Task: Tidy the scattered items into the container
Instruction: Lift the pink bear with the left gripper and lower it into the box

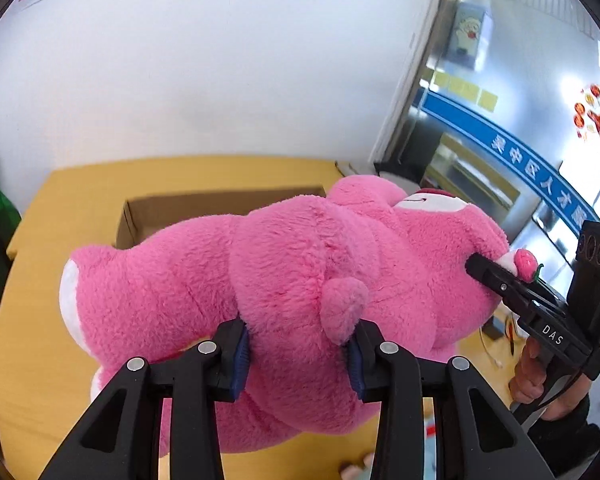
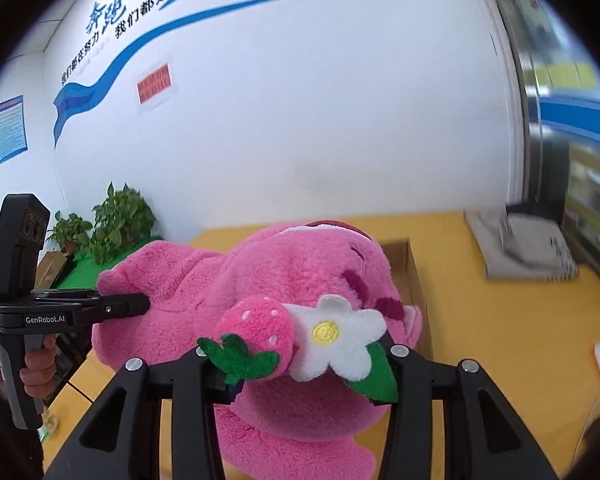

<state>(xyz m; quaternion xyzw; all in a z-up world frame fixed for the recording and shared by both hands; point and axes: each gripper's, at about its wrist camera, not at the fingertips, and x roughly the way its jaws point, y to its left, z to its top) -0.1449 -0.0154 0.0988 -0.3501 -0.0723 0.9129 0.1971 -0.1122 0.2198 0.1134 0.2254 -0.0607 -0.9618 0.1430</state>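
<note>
Pink plush bear [image 1: 300, 280], held off the yellow table [image 1: 40, 320]. Left wrist view: left gripper [image 1: 298, 356] clamped on the bear's body beside the tail; right gripper [image 1: 496, 276] pinches its head at right. Cardboard box [image 1: 172, 208] sits open behind the bear, bare tabletop left of it, white wall [image 1: 200, 60] beyond.

Right wrist view: right gripper [image 2: 300, 376] clamped on the bear's head under a felt strawberry [image 2: 260, 332] and flower [image 2: 336, 336]; left gripper [image 2: 140, 304] grips the body at left. Potted plants [image 2: 112, 224] by the wall, stacked papers [image 2: 528, 248] at far right.

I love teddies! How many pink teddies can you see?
1. The teddy hangs over the table in front of the box, held at both ends. Others could be hidden behind it.
</note>
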